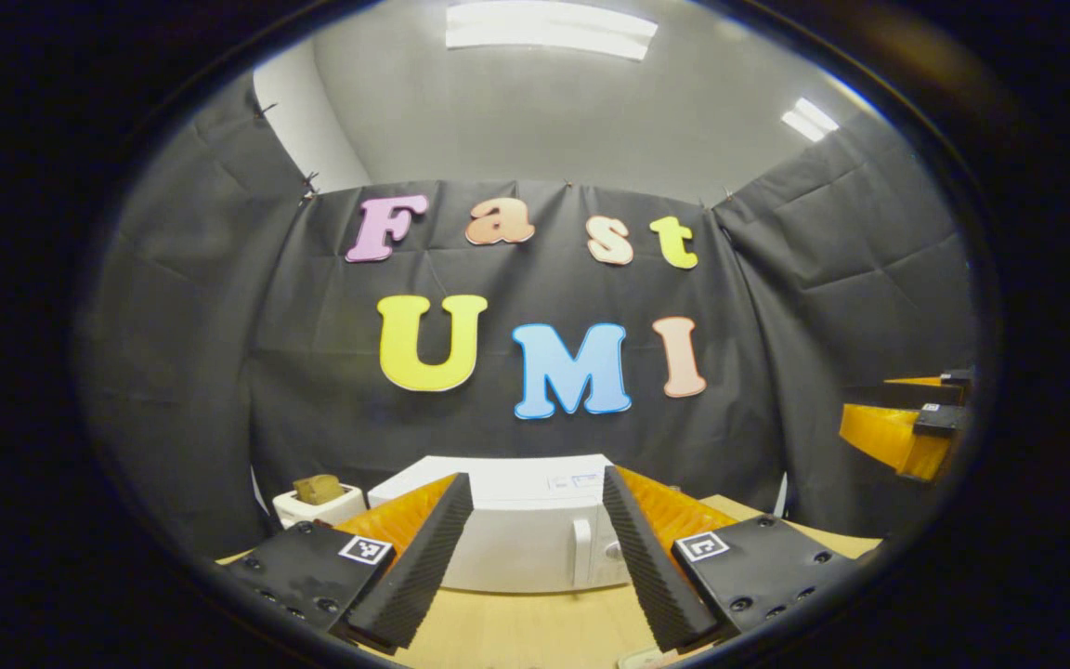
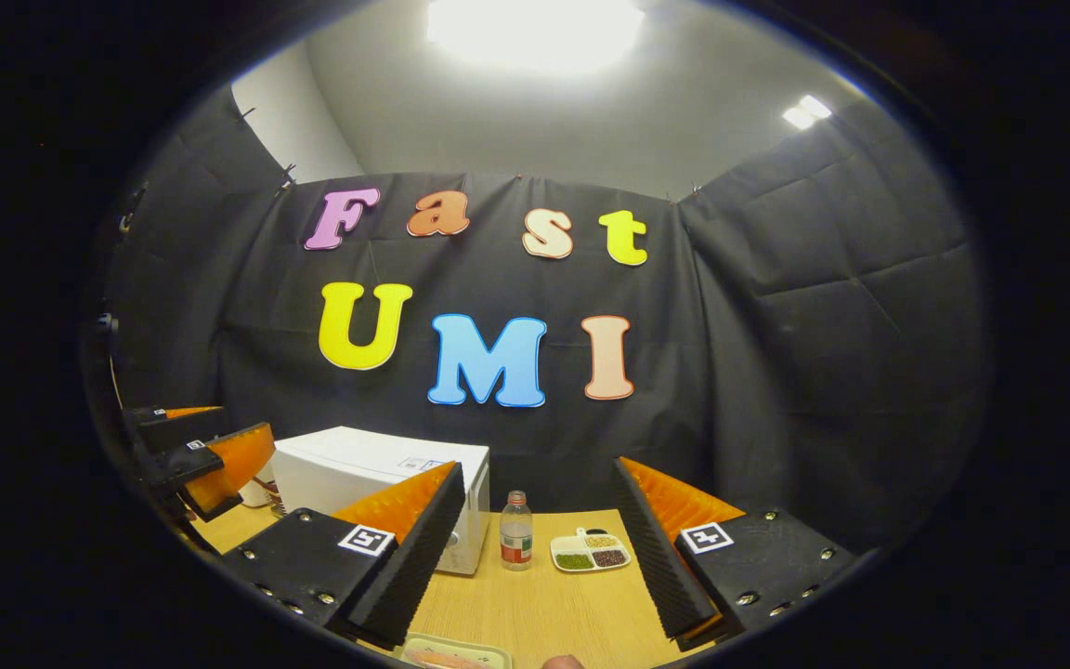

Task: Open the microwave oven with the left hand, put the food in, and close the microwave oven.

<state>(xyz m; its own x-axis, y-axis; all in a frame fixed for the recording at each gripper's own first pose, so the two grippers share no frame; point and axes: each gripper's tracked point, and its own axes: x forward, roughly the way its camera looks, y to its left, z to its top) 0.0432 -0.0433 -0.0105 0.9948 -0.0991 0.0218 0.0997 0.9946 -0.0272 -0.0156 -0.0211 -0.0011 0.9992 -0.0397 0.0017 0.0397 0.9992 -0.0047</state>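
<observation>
A white microwave [image 1: 516, 548] stands on the wooden table straight ahead in the left gripper view, door shut, with its vertical handle [image 1: 581, 553] at the door's right side. My left gripper [image 1: 537, 483] hangs open in front of it, apart from it and holding nothing. In the right gripper view the microwave [image 2: 377, 478] sits to the left, and the left gripper [image 2: 205, 455] shows beside it. My right gripper [image 2: 540, 469] is open and empty above the table. A pale tray of food [image 2: 456, 653] lies at the near edge below it.
A white toaster with bread [image 1: 317, 497] stands left of the microwave. A small clear bottle [image 2: 516, 531] and a sectioned dish of beans [image 2: 591, 553] sit right of the microwave. The other gripper [image 1: 906, 427] shows far right. Black cloth walls close the booth.
</observation>
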